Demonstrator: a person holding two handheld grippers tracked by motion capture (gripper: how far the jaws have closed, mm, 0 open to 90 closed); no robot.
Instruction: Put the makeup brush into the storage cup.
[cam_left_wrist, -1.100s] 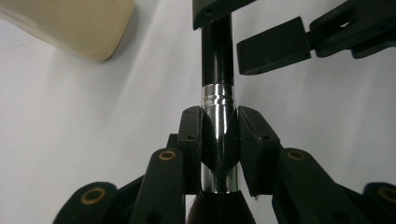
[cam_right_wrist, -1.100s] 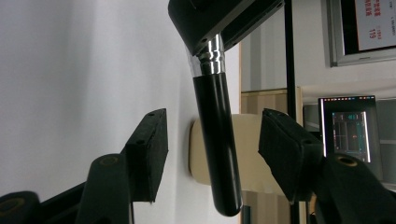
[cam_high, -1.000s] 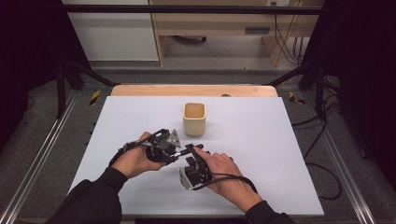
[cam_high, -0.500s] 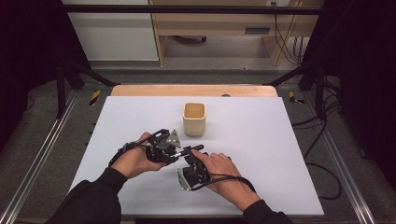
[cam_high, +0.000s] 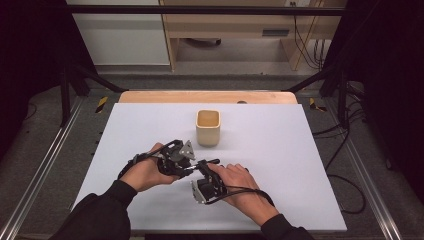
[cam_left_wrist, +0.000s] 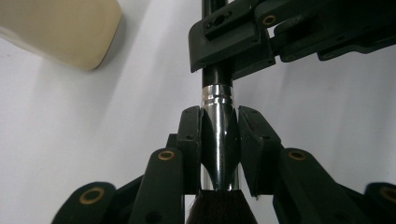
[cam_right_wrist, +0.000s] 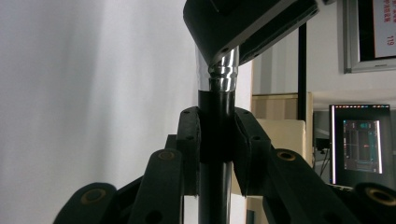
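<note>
- The left claw (cam_high: 186, 167) pinches a makeup brush (cam_left_wrist: 219, 135) by its shiny metal ferrule; in the left gripper view both pads press flat on the silver sleeve, with the dark bristle tuft (cam_left_wrist: 219, 207) spreading at the bottom edge between the jaws.
- The right claw (cam_high: 207, 167) pinches the same brush by its black handle (cam_right_wrist: 215, 135); its jaws have just been closing, and in the right gripper view they now sit tight on the handle, right below the silver ferrule (cam_right_wrist: 219, 74).
- In the left gripper view the right claw (cam_left_wrist: 233, 46) shows at about 12 o'clock from the ferrule, clamped on the handle just past the metal, so the two claws grip the brush just beside each other.
- In the high view the brush (cam_high: 205, 163) is held above the white surface (cam_high: 300, 150), in its near half, between the two hands.
- A cream cup (cam_high: 208, 127) stands upright on the surface at about 12 o'clock from the claws, near them but apart.
- The left hand (cam_high: 147, 172) comes in from about 7 o'clock, the right hand (cam_high: 240, 187) from about 5 o'clock.
</note>
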